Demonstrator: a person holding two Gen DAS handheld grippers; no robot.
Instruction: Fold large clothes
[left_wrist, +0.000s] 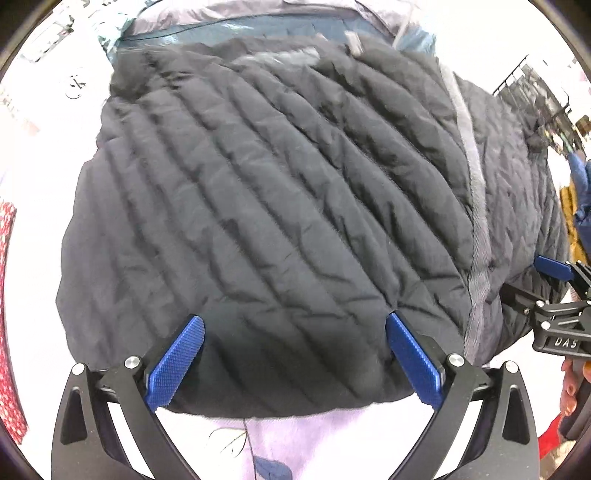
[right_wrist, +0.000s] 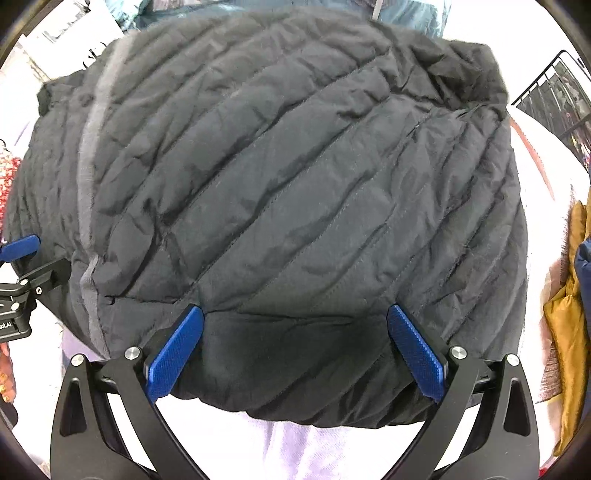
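Note:
A black quilted puffer jacket (left_wrist: 266, 192) lies spread on a pale lilac cloth and fills both views (right_wrist: 295, 177). A grey zipper band (left_wrist: 476, 206) runs down its front, seen at the left in the right wrist view (right_wrist: 88, 155). My left gripper (left_wrist: 295, 354) is open, its blue pads (left_wrist: 177, 362) astride the jacket's near hem. My right gripper (right_wrist: 295, 347) is open too, its pads (right_wrist: 417, 350) astride the near hem further right. Each gripper shows at the edge of the other's view: the right one (left_wrist: 554, 295), the left one (right_wrist: 22, 280).
The lilac cloth with a leaf print (left_wrist: 295, 443) covers the surface in front. A teal and grey garment (left_wrist: 240, 26) lies behind the jacket. A mustard and blue garment (right_wrist: 572, 314) sits at the right, red patterned fabric (left_wrist: 7, 314) at the left, a black wire rack (right_wrist: 554, 96) far right.

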